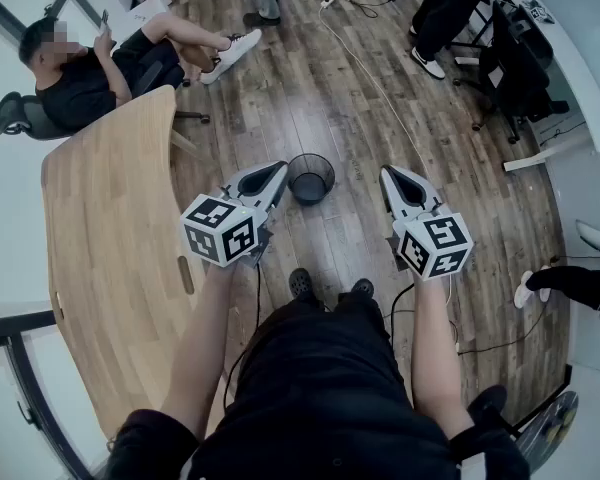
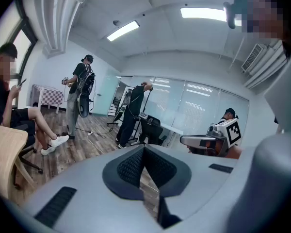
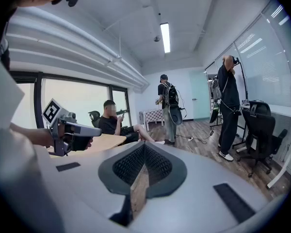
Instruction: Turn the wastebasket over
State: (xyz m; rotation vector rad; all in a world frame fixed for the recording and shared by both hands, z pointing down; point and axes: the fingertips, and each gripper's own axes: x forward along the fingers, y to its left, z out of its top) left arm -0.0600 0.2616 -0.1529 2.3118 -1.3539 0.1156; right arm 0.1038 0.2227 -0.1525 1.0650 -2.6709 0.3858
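wastebasket (image 1: 311, 177): stood mouth-up on the plank floor (image 1: 320, 78), just ahead between both grippers, untouched
left gripper (image 1: 277, 171): fingers pressed together, nothing held
right gripper (image 1: 389, 174): same deal, closed on nothing
how-to (a guess): fingers opened first, rim pinched on opposite sides, then rolled over evenly
material: round black wire mesh, probably light, easily knocked away

Wastebasket (image 1: 325, 167) interior: small, dark, perhaps unreadable
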